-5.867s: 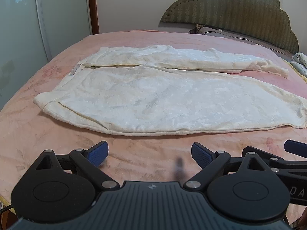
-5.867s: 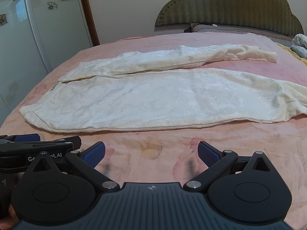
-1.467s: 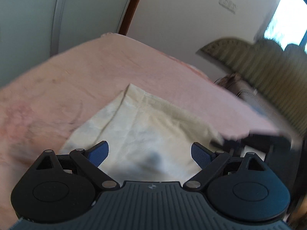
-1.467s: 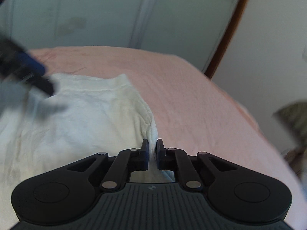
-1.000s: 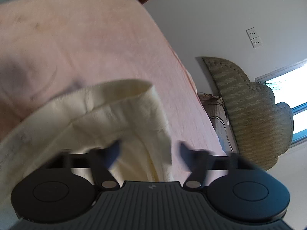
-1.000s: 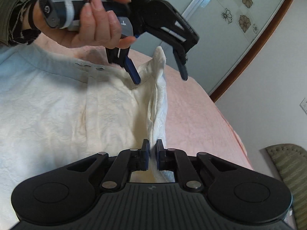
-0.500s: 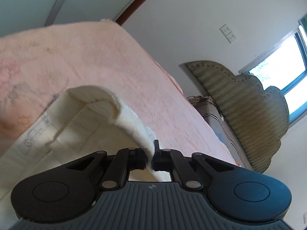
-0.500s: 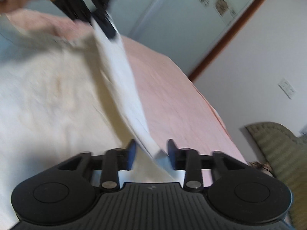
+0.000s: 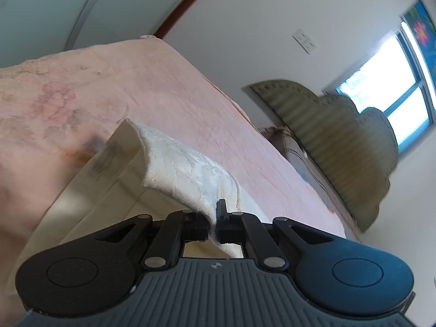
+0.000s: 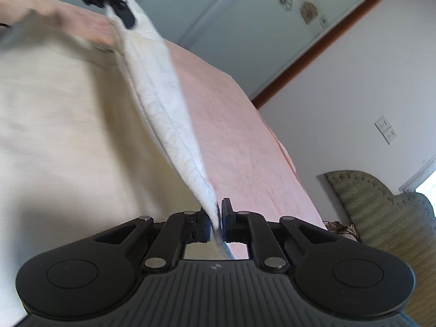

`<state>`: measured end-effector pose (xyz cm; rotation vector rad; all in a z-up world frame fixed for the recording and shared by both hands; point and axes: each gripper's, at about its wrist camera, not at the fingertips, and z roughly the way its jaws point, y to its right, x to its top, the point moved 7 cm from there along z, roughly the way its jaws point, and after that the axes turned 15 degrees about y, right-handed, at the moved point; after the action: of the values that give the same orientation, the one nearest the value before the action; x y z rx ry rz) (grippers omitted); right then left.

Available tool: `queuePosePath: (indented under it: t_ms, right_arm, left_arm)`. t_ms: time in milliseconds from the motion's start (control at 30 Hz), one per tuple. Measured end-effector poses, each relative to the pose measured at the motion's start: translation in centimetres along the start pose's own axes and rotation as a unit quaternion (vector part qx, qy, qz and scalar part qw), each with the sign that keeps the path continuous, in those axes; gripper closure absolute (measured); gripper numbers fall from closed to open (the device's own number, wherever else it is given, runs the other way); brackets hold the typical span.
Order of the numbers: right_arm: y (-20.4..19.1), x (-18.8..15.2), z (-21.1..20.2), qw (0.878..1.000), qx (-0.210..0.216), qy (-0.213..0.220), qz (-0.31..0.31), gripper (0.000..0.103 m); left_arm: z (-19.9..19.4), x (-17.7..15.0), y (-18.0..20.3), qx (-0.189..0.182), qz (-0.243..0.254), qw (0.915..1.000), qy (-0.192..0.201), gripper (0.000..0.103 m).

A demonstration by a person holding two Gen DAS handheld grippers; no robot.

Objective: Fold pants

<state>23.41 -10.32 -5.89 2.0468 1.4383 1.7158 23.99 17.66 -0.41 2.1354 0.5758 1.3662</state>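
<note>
Cream textured fabric pants [image 10: 163, 125] are pinched at one lifted edge by left tool [image 9: 214, 227] and right tool [image 10: 216, 224], both clamped, above pink floral bed [image 10: 245, 147].

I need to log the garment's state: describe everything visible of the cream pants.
The cream, textured fabric pants look soft, with a stitched hem along one edge. That edge is lifted off the pink bedspread and stretched fairly taut between two claws: the right claw is shut on one end, the left claw on the other. An inner label shows, blurred. The rest lies spread on the bed.
</note>
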Motion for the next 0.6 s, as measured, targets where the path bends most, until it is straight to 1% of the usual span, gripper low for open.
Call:
queuePosePath:
  t_ms: [167, 267, 400, 500, 600]
  right_arm:
    - [-4.3, 1.3, -5.2, 0.999, 0.026, 0.004, 0.018, 0.095]
    - [-6.9, 1.8, -7.4, 0.998, 0.041, 0.006, 0.038, 0.096]
    - [-9.7, 1.8, -9.2, 0.996, 0.06, 0.001, 0.062, 0.096]
    - [-11.7, 1.7, -10.0, 0.995, 0.069, -0.002, 0.075, 0.096]
    - [-12.5, 1.8, -10.5, 0.994, 0.069, 0.001, 0.086, 0.096]
  left_arm:
    - [-3.5, -1.5, -1.1, 0.001, 0.022, 0.9996, -0.016, 0.099]
    - [-5.0, -2.8, -2.4, 0.013, 0.033, 0.9991, -0.025, 0.099]
    - [-6.2, -4.8, -4.5, 0.042, 0.042, 0.9971, -0.048, 0.099]
    - [-6.8, -5.9, -5.5, 0.066, 0.059, 0.9945, -0.055, 0.099]
    - [-7.5, -6.2, -6.1, 0.077, 0.073, 0.9931, -0.051, 0.099]
